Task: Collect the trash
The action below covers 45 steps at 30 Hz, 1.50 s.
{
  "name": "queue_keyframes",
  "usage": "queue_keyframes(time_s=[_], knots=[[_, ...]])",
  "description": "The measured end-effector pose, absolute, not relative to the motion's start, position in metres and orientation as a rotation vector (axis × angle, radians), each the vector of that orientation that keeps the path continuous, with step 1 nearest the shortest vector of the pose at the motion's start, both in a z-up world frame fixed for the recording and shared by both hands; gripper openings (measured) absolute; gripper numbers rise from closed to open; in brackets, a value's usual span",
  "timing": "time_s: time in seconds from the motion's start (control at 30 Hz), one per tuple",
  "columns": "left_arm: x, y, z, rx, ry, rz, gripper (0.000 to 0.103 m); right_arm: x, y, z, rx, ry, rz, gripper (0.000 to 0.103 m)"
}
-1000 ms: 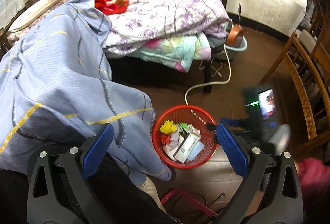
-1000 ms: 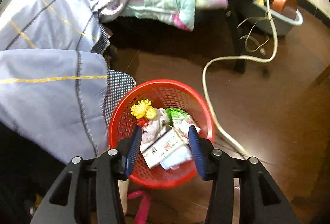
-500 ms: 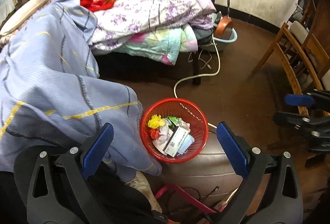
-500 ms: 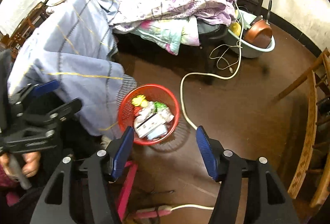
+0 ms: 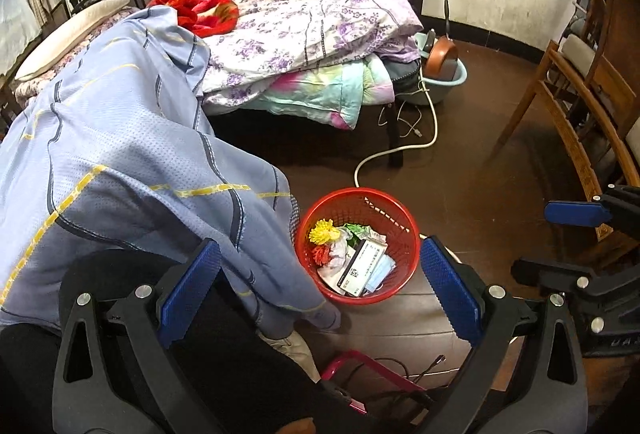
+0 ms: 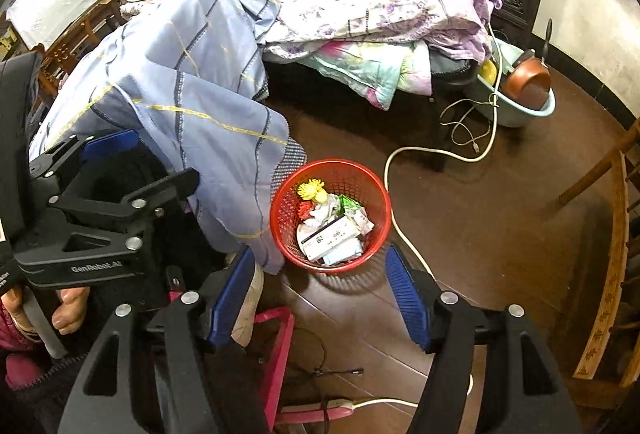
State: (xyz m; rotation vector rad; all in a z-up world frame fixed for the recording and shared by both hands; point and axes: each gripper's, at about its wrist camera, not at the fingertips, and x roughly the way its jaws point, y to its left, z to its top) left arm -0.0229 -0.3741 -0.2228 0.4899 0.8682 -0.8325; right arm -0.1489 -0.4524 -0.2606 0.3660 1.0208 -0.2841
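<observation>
The left gripper [image 5: 318, 286] hangs spread and empty over the blue blanket [image 5: 120, 138]. The red basket [image 6: 376, 234] on the floor holds the trash, ready for more. The right gripper [image 6: 320, 294], empty, is spreading wider above it.

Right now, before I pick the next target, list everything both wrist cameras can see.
basket: one, red mesh, on the floor beside the hanging blue cloth
trash: several pieces, a white printed box, crumpled paper, yellow and red bits, inside the basket
blue cloth: one, light blue with yellow stripes, draped on the left
bedding: pile, purple floral over pastel, on the bed
red blanket: one, on the bed behind
white cable: one, across the brown floor
basin: one, pale blue, holding a copper pan
wooden chairs: brown, right edge
left gripper: blue pads, open, empty
right gripper: blue pads, opening, empty
hand: one, on the left gripper's handle
</observation>
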Motion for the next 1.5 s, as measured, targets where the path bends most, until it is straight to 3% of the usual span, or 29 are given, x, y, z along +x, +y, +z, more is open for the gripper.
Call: queue_keyframes(time_s=[1.5], knots=[[-0.021,-0.383,-0.233,0.54,0.881,-0.797,0.096,-0.146,-0.452,-0.269,0.381,1.025,-0.258,0.068]])
